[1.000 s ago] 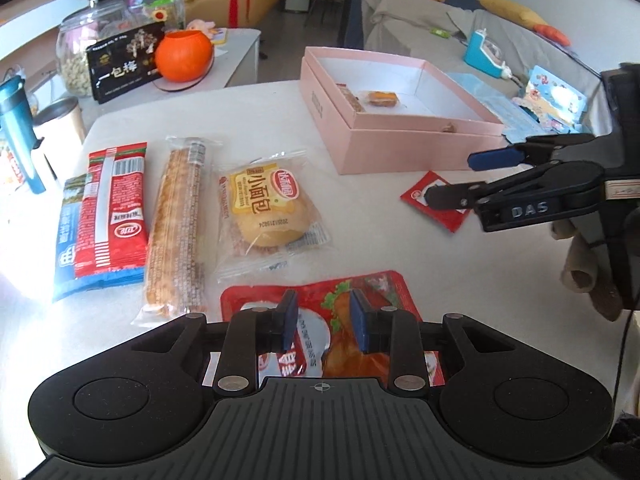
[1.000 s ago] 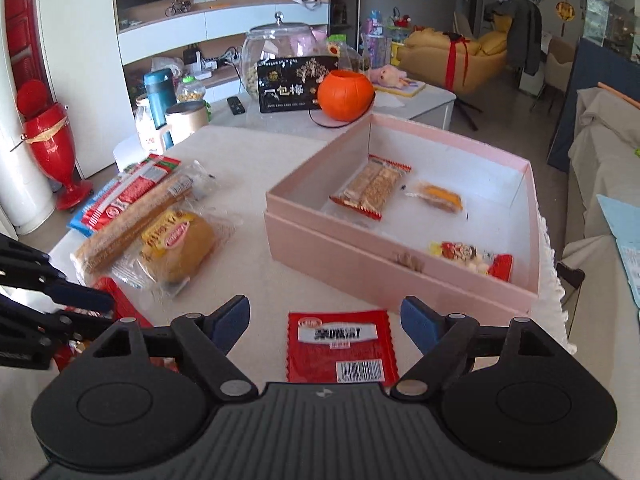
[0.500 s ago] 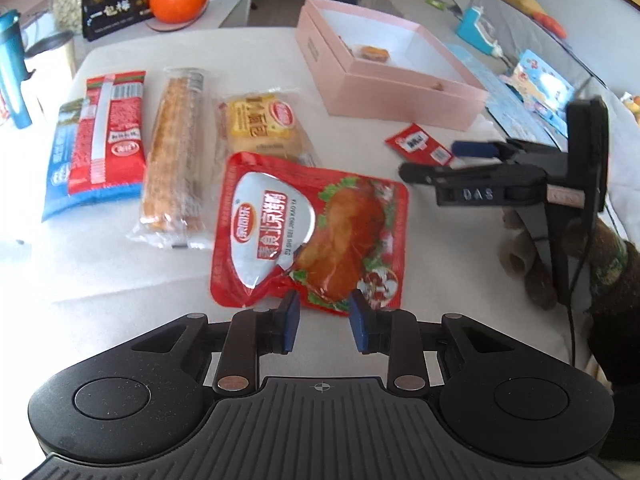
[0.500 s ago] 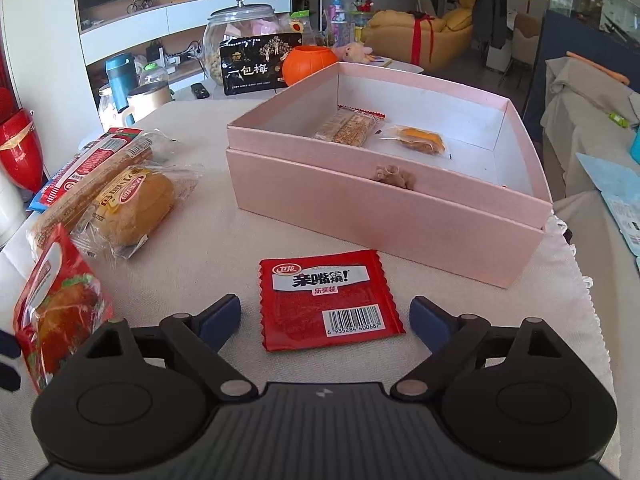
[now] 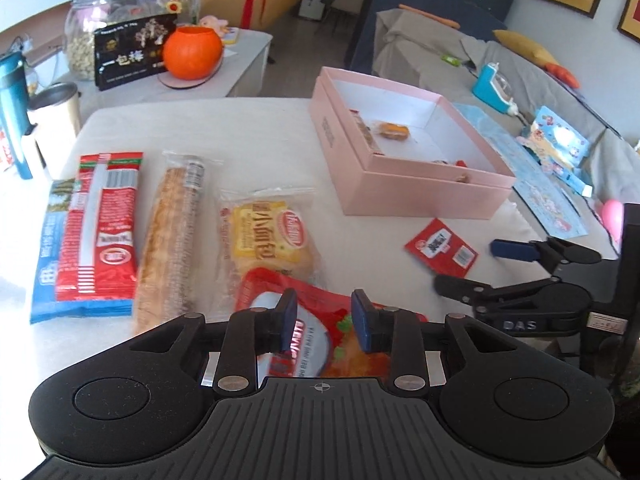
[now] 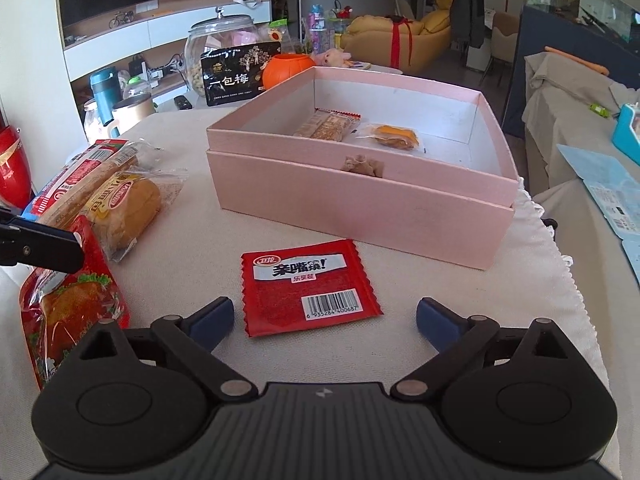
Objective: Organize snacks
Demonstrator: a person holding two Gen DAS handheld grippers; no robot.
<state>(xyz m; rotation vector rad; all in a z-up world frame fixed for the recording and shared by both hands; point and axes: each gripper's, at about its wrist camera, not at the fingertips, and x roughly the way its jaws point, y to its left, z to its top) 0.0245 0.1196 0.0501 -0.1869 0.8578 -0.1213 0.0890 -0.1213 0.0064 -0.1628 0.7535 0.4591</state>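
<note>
Two grippers work over the table (image 6: 400, 264), and both have shifted within the last second. Left gripper (image 5: 325, 316): jaws stand narrowly apart and grasp nothing; it has pulled back and then closed in again over the red chicken pouch (image 5: 316, 344), which now lies directly under the pads, so a pick of that pouch appears to be the step in hand. Right gripper (image 6: 325, 322): jaws stand wide apart and empty; it has advanced so the small red sachet (image 6: 310, 286) sits at 12 o'clock between the fingers, nearly framed for closing. At 10 o'clock in the right wrist view lies the bun packet (image 6: 124, 208), touching the chicken pouch. At 12 o'clock beyond the sachet stands the pink box (image 6: 360, 208), open-topped, already holding a few snacks, with most of its floor bare. Clear cloth separates sachet and box wall. The table edge falls away at 3 o'clock, close to the right finger.
</note>
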